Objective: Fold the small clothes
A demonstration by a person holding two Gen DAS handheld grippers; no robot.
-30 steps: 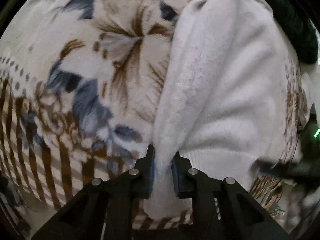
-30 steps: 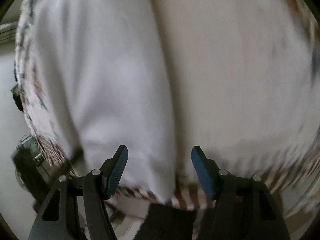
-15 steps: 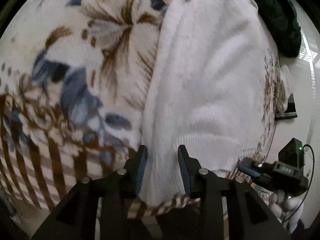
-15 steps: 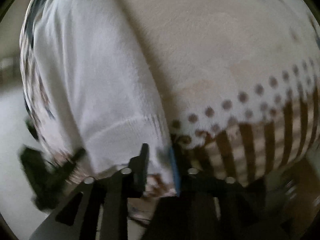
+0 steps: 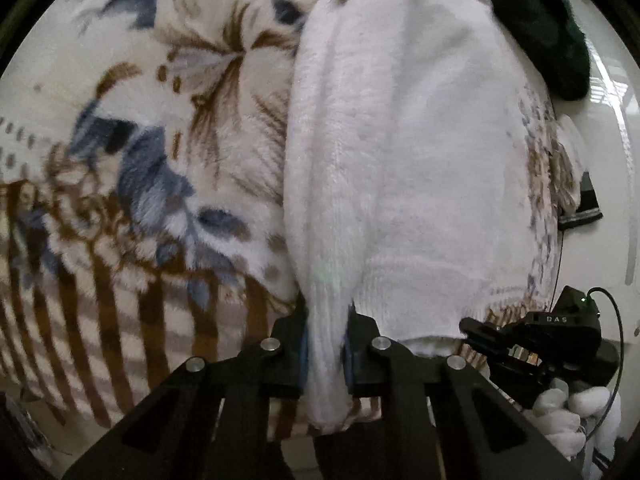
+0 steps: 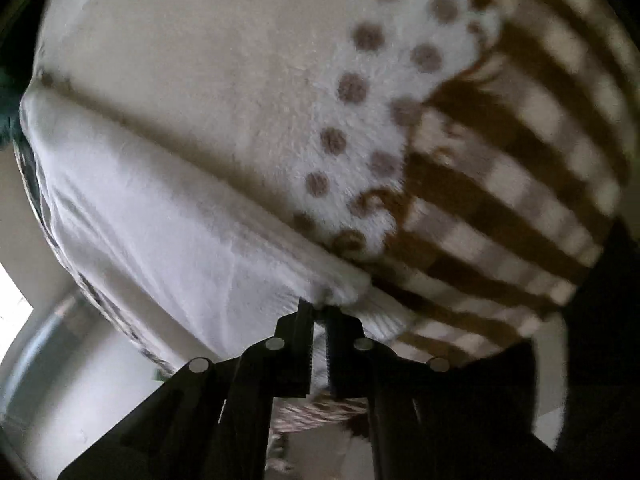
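Observation:
A white fuzzy knit garment (image 5: 404, 160) lies on a patterned fleece blanket (image 5: 160, 152). My left gripper (image 5: 326, 344) is shut on the garment's near left edge, with white knit bunched between the blue pads. My right gripper (image 6: 319, 320) is shut on the near right corner of the same garment (image 6: 168, 232), at its ribbed hem. The right gripper also shows in the left wrist view (image 5: 532, 348), held by a white-gloved hand (image 5: 568, 420).
The blanket (image 6: 500, 168) has brown stripes, dots and blue-brown flowers and hangs over the near edge. A dark green garment (image 5: 548, 28) lies at the far right. A pale floor (image 6: 80, 380) shows below the edge.
My right gripper went from wide open to shut on the garment's corner. My left gripper loosened half a second ago and is shut on the edge again.

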